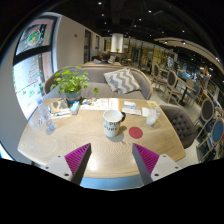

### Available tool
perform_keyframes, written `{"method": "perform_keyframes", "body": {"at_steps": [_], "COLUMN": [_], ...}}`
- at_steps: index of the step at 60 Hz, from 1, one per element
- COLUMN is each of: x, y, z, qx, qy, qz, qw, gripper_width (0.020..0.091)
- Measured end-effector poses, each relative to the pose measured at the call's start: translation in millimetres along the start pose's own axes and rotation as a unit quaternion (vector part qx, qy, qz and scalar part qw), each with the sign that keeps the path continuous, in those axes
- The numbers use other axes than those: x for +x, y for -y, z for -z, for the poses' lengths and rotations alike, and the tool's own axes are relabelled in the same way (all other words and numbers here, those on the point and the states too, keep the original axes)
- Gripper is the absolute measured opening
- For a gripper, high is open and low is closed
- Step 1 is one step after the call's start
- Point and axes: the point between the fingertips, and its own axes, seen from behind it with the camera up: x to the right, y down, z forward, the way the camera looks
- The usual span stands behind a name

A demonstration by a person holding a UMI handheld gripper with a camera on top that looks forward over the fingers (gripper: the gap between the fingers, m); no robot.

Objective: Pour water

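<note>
Nothing looks poured yet: the claw [112, 160] hangs open and empty above the near edge of the wooden surface [60, 140], with the white mug [114, 123] just ahead between its fingers, a red coaster [135, 131] beside it

A pale wooden table [60, 150] carries a white mug [114, 122], a red coaster [136, 131], a potted plant [72, 84] — and perhaps papers.

white mug [114, 123] upright, clear cup [151, 116] beside
</note>
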Motion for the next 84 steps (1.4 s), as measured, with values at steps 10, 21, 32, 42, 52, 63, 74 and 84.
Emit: {"method": "perform_keyframes", "body": {"at_steps": [10,21,32,42,52,63,74,84], "x": [-22.3,-73.1,-173.0,-276.3,-348.3,-384.5,-404.1,-410.9], "y": [-1.5,-19.3,-36.0,-25.4,14.1,48.6,65.0,70.5], "z": [5.2,-1.8,-17.8,-50.2,-95.7,-163.3,-221.5,-241.9], "qx": [-0.011,-0.025,-0.027,-0.006,0.04,0.073,0.1,0.125], "qy": [-0.024,-0.037,0.006,0.06,0.095,0.1,0.098,0.096], "qz": [0.001,0.006,0.001,0.012,0.011,-0.005,-0.016,-0.014], "qw": [1.0,0.999,1.0,0.998,0.995,0.992,0.99,0.987], "gripper_width": [0.0844,0.0841,0.0846,0.0849,0.0852,0.0852,0.0796,0.048]}}
